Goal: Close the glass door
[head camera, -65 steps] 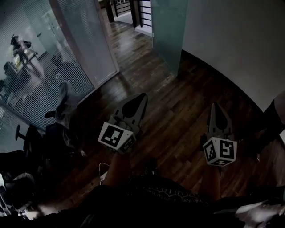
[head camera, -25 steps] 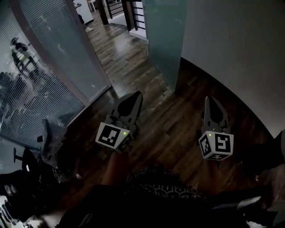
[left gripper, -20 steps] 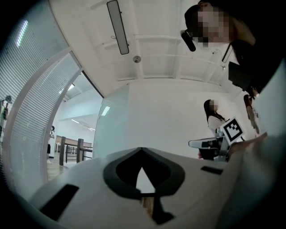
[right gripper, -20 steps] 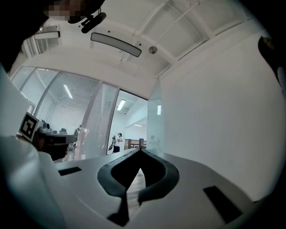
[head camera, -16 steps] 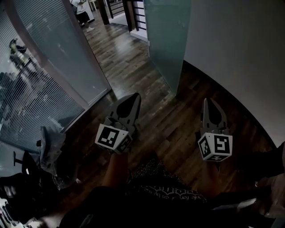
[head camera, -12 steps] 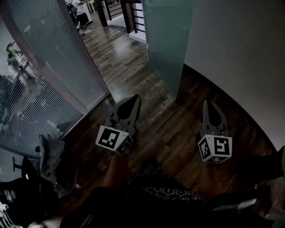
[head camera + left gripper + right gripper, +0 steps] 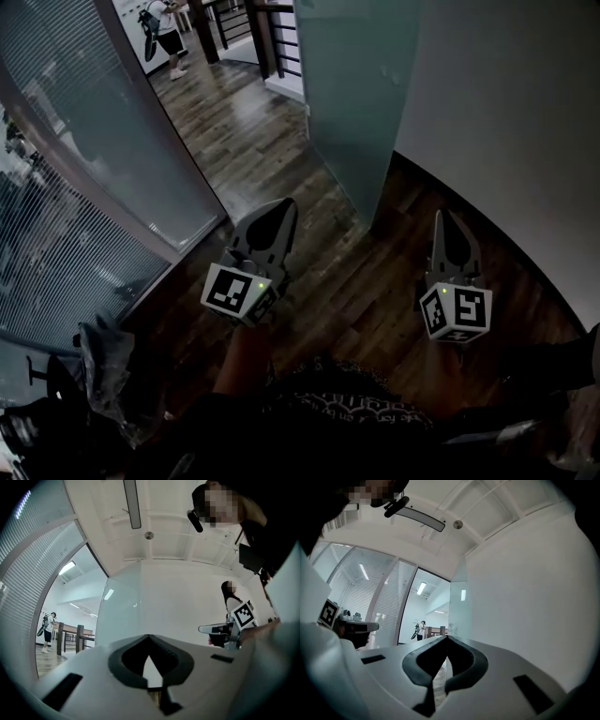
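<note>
The frosted glass door stands open, its leaf edge-on beside the curved white wall. It also shows ahead in the left gripper view as a pale glass door and in the right gripper view as a narrow glass door. My left gripper hovers over the wood floor short of the door's lower edge, shut and empty. My right gripper is level with it, to the right of the door's edge and near the wall, shut with nothing held. Neither touches the door.
A glass partition with blinds and its frame post line the left of the doorway. Beyond it a person stands by a dark railing. A chair with draped cloth sits at the lower left.
Both grippers have travelled forward toward the doorway. The glass door and the partition frame now look larger and nearer. Jaws stayed shut.
</note>
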